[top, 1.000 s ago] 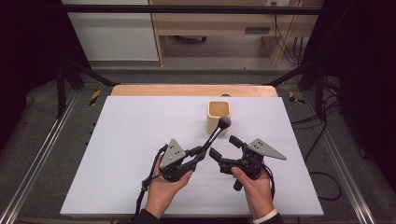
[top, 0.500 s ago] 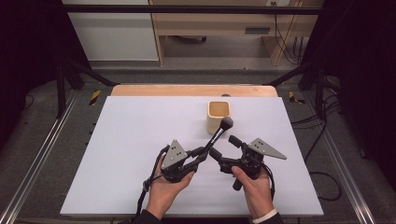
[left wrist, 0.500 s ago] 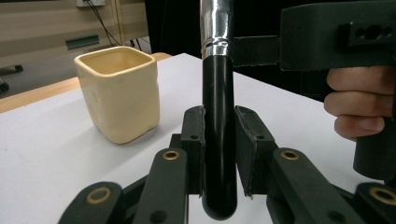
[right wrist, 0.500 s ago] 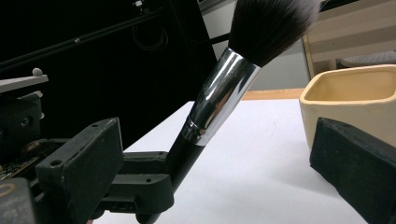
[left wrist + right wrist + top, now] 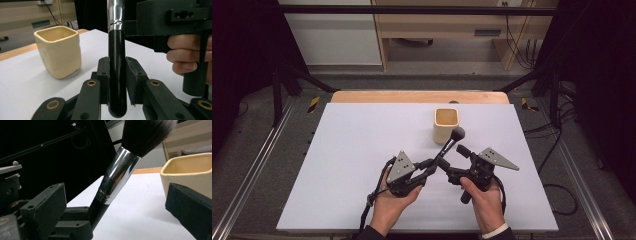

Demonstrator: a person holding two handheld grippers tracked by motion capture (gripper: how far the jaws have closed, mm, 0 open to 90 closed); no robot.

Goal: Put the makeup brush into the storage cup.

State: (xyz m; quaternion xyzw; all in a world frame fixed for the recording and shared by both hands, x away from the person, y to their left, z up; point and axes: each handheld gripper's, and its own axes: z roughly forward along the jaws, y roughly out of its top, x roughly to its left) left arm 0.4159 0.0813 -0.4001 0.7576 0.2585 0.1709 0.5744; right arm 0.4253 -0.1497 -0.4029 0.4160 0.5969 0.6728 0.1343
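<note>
- A dim workshop with dark framing on both sides and a pale wooden cabinet at the back surrounds a white surface (image 5: 362, 150) with a wooden strip along its far edge.
- A cream, square-mouthed cup (image 5: 446, 125) stands upright and empty on the surface, right of centre and toward the far edge.
- A person's two hands enter from the near edge, each holding a black tool, close together near the middle of the near half.
- The left hand-held gripper (image 5: 117, 75) pinches the black handle of a makeup brush (image 5: 448, 146) between its pads; the handle's rounded butt pokes out just below the jaws.
- The brush's long axis tilts up and away from the left hand-held gripper toward the far right, silver ferrule above the handle and dark bristle head uppermost, near the cup's near side and not touching it.
- The right hand-held gripper (image 5: 117, 207) has its jaws spread wide, one on each side of the brush's ferrule, touching nothing; the cup sits just beyond its right jaw.
- Judged from this, the cup lies ahead of the brush head along the brush's own line, so a short forward carry by the left hand, the one already holding it, would bring the brush over the cup's mouth.
</note>
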